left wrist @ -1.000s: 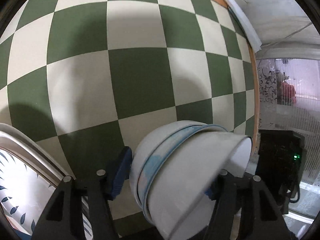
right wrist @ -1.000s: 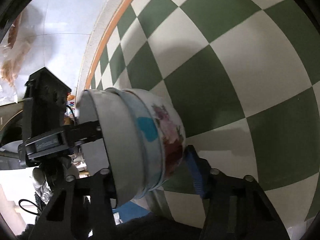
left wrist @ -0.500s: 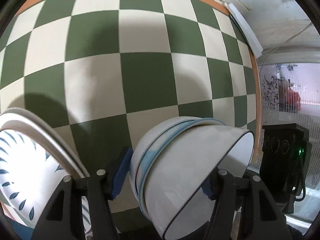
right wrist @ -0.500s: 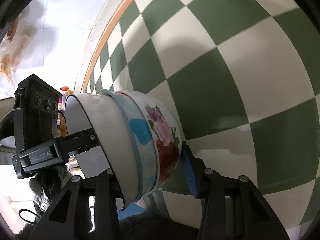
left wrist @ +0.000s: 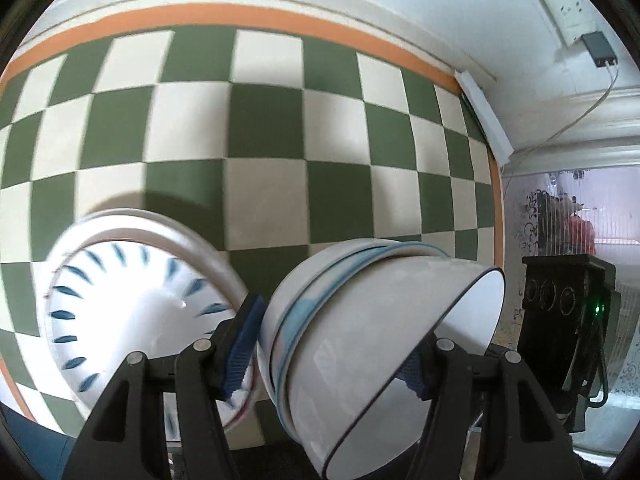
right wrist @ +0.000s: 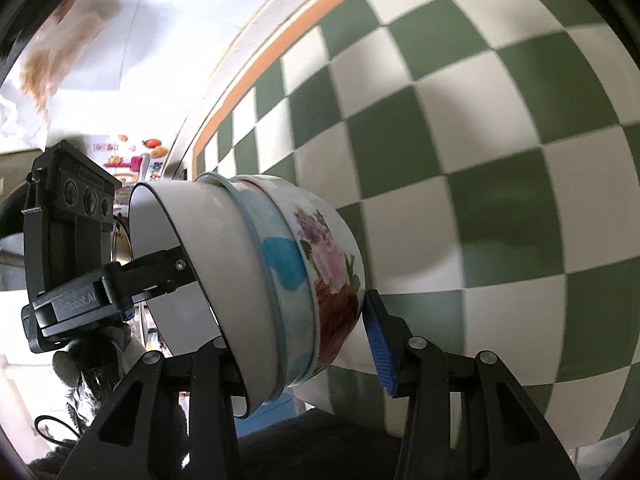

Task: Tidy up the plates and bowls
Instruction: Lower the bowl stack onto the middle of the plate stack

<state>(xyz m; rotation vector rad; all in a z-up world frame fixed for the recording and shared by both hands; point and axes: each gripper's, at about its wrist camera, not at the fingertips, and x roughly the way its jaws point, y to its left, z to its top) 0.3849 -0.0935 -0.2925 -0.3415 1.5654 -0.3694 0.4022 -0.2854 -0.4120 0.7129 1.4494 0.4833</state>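
A nested stack of three bowls (left wrist: 360, 332) hangs tilted on its side above the green-and-white checked table: a white bowl inside, a blue-patterned one, a flowered one (right wrist: 332, 264) outermost. My left gripper (left wrist: 332, 344) and my right gripper (right wrist: 304, 332) both clamp the stack from opposite sides. The left gripper shows in the right wrist view (right wrist: 100, 284), with one finger inside the white bowl. A stack of white plates with blue leaf marks (left wrist: 132, 316) lies on the table at lower left in the left wrist view.
The checked tablecloth (left wrist: 264, 136) has an orange border against a white wall. The right gripper's black body (left wrist: 560, 320) shows at the right of the left wrist view. A power strip and cable (left wrist: 596, 48) hang on the wall at upper right.
Both grippers have carried the bowl stack back and upward over the table. The plate stack has come into fuller view at lower left, and the far wall now shows.
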